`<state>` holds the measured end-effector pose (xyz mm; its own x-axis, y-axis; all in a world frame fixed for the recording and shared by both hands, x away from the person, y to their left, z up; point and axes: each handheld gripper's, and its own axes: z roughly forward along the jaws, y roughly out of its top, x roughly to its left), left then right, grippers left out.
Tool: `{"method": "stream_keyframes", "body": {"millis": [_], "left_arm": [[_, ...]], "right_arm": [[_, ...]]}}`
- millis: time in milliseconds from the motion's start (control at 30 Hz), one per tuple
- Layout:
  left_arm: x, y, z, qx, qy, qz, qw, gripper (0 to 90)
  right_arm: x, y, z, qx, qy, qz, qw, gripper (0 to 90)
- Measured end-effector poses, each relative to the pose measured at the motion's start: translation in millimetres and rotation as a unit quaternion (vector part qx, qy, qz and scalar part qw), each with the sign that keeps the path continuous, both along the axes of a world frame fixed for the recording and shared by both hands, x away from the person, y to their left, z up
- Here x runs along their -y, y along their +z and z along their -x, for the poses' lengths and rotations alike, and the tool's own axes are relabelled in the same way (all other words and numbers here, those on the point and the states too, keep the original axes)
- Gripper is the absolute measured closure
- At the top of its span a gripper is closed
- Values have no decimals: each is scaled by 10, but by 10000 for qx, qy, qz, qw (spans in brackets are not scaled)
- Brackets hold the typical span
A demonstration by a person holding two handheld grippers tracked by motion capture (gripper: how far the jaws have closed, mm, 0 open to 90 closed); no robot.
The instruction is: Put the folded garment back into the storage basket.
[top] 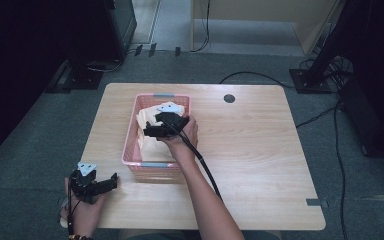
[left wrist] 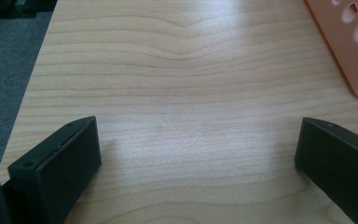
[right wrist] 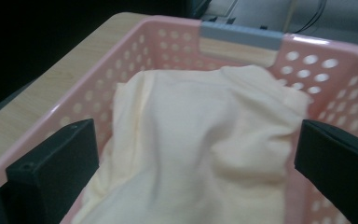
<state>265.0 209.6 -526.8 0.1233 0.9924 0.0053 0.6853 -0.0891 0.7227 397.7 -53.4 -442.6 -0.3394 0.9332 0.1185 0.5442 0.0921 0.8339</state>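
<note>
Cloth [right wrist: 200, 140], pale yellow and rumpled, lies heaped inside the pink perforated basket [top: 131, 135], which stands on the wooden table [top: 260, 150] a little left of its middle. In the right gripper view we see the fabric piled against the far wall of the basket, just below a grey strip [right wrist: 240, 35] on the rim, with folds running down toward us.

Over this heap we hold the right gripper [top: 152, 129], its grey three-cornered plate upward and its cable trailing back along the forearm. Its jaws stand spread wide, one at each side of the cloth, and we see nothing pinched between them; the pads do not press on the fabric.

Near the table's front left corner we hold the left gripper [top: 111, 181], well apart from the basket's near end. Its jaws are spread wide too, with bare wood grain between them and one pink corner of the basket at the upper right of the left gripper view.
</note>
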Motion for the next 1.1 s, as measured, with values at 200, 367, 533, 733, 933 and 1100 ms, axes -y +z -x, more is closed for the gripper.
{"method": "stream_keyframes", "body": {"millis": [200, 367, 533, 733, 933, 1100], "left_arm": [[0, 0, 0, 2, 0, 1, 10000, 3], [0, 0, 0, 2, 1, 1, 10000, 3], [1, 0, 0, 1, 2, 1, 10000, 3], [0, 0, 0, 2, 1, 1, 10000, 3], [0, 0, 0, 2, 2, 1, 10000, 3], [0, 0, 0, 2, 1, 0, 10000, 3]], "right_arm": [[246, 13, 52, 237, -317, 125, 9991, 0], [424, 60, 94, 213, -371, 92, 9990, 0], [592, 79, 124, 259, -480, 99, 9985, 0], [792, 31, 139, 227, -659, 107, 9975, 0], [967, -46, 147, 174, -826, 117, 9964, 0], [1096, -133, 152, 107, -950, 127, 9953, 0]]}}
